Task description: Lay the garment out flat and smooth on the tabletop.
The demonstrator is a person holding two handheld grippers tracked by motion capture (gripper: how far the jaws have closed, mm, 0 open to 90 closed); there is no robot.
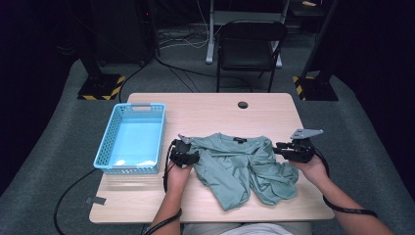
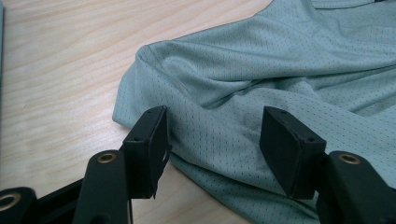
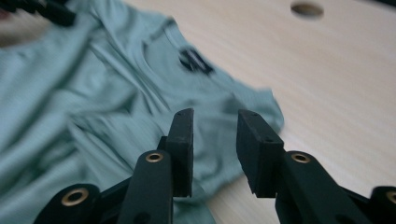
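So we've got a sage-green mesh t-shirt [image 1: 242,164] lying crumpled on the near half of the wooden table [image 1: 205,115], collar and label towards the far side; it looks light, floppy and a bit slick, so we'd guess it'll bunch and slide rather than hold any shape; best bet is pinching it at the hems and sleeve edges, not the loose middle. In the left gripper view the sleeve hem [image 2: 154,100] sits right between the jaws; our left gripper [image 1: 183,152] is spread wide over it, nothing pinched yet; hand low at the shirt's left edge, forearm coming in from below. Our right gripper [image 1: 293,149] is at the shirt's right edge, jaws parted with a narrower gap and not clamping cloth as far as we can tell; wrist is angled inward. A blue plastic basket [image 1: 131,138] sits empty off to the left.
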